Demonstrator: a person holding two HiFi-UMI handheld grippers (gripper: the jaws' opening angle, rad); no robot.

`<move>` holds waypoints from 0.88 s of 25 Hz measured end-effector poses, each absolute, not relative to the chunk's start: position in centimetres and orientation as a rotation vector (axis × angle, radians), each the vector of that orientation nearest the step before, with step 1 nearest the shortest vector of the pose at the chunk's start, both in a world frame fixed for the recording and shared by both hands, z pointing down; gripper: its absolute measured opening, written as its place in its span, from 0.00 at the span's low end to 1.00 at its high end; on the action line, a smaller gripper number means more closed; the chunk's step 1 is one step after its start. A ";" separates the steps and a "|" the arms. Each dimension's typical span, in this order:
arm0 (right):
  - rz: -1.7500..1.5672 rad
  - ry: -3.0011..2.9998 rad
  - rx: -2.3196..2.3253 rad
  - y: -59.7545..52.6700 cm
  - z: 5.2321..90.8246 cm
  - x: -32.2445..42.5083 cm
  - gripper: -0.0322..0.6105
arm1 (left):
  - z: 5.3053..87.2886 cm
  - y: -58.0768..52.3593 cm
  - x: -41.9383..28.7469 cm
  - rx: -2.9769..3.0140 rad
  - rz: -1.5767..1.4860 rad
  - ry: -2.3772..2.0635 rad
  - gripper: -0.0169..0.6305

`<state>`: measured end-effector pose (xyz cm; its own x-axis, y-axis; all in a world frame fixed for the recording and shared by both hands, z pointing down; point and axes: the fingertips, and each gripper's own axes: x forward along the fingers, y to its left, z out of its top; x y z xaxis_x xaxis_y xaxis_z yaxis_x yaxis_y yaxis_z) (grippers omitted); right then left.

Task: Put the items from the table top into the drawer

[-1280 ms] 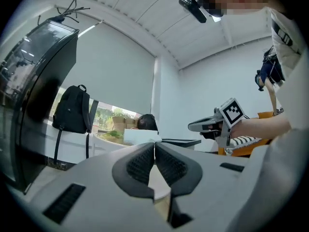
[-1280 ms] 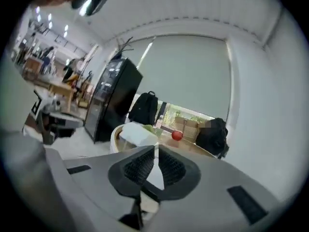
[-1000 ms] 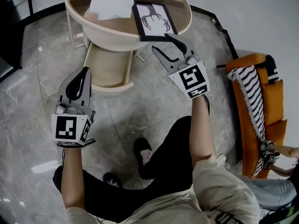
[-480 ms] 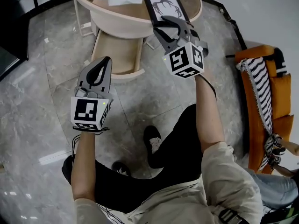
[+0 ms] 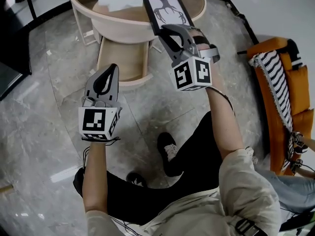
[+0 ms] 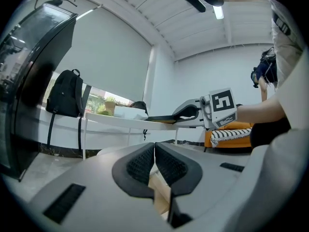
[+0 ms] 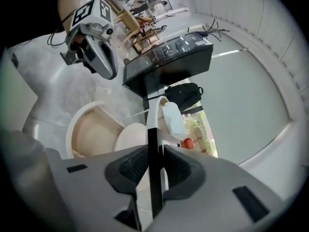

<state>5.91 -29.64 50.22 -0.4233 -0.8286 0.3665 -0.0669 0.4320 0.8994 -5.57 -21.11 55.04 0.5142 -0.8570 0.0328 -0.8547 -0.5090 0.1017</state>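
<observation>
R hand-held gripper [image 5: 170, 31] pinching picture frame [image 5: 166, 10] at desk [image 5: 123, 32] near edge.
Its jaws just closed onto frame's rim; L hand-held gripper [image 5: 106, 76] pressed together, empty, by open drawer [image 5: 124, 62] under desk.

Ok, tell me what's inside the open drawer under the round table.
The drawer shows only bare wood, with nothing lying in the visible part. Its back end is covered by the table, so that part stays unseen.
</observation>
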 end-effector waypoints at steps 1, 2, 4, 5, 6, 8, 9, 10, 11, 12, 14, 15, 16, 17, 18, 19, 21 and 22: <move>-1.099 -1.792 0.779 -29.2 49.9 5.8 0.22 | 55.0 -20.9 -5.6 2.647 -0.027 -1.495 0.06; -1.123 -1.784 0.792 -28.7 49.5 5.6 0.21 | 55.1 -20.8 -5.7 2.643 -0.030 -1.493 0.06; -1.180 -1.758 0.820 -27.9 48.3 5.3 0.20 | 54.8 -21.1 -5.9 2.630 -0.061 -1.488 0.06; -1.209 -1.742 0.834 -27.4 47.6 5.2 0.20 | 54.6 -21.3 -6.1 2.628 -0.077 -1.489 0.06; -1.234 -1.729 0.847 -27.0 47.0 5.1 0.19 | 54.5 -21.4 -6.2 2.626 -0.086 -1.492 0.06; -1.263 -1.713 0.871 -25.9 46.1 5.1 0.19 | 54.9 -21.4 -6.7 2.612 -0.095 -1.500 0.06; -1.270 -1.705 0.880 -25.5 45.7 5.2 0.19 | 55.2 -21.4 -6.8 2.602 -0.099 -1.501 0.06; -1.275 -1.699 0.888 -25.1 45.3 5.3 0.19 | 55.6 -21.5 -6.9 2.595 -0.101 -1.498 0.06; -1.279 -1.694 0.894 -24.8 45.0 5.4 0.19 | 55.9 -21.6 -6.9 2.590 -0.101 -1.490 0.06; -1.279 -1.690 0.898 -24.4 44.8 5.5 0.19 | 56.3 -21.7 -6.9 2.585 -0.099 -1.479 0.06; -1.284 -1.681 0.895 -23.4 44.5 5.3 0.19 | 56.9 -21.6 -7.0 2.573 -0.089 -1.462 0.06; -1.291 -1.677 0.890 -22.9 44.4 5.1 0.19 | 57.1 -21.6 -7.1 2.571 -0.082 -1.461 0.06; -1.300 -1.672 0.885 -22.5 44.2 5.0 0.19 | 57.1 -21.5 -7.2 2.572 -0.075 -1.461 0.06; -1.311 -1.664 0.883 -22.1 44.0 5.0 0.19 | 57.0 -21.5 -7.2 2.575 -0.073 -1.460 0.06; -1.323 -1.655 0.883 -21.9 43.8 5.0 0.19 | 56.9 -21.5 -7.1 2.577 -0.076 -1.456 0.06; -1.332 -1.646 0.885 -21.6 43.7 5.0 0.19 | 56.8 -21.5 -7.2 2.576 -0.083 -1.451 0.06; -1.342 -1.634 0.892 -21.3 43.4 5.1 0.19 | 56.7 -21.5 -7.4 2.573 -0.089 -1.448 0.06; -1.343 -1.630 0.897 -21.1 43.4 5.2 0.19 | 56.7 -21.4 -7.4 2.576 -0.084 -1.450 0.06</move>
<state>5.17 -21.10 43.37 -0.4077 -0.9004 0.1522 -0.0229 0.1767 0.9840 -7.42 -21.43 56.69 0.5215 -0.8523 0.0408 -0.8419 -0.5062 0.1868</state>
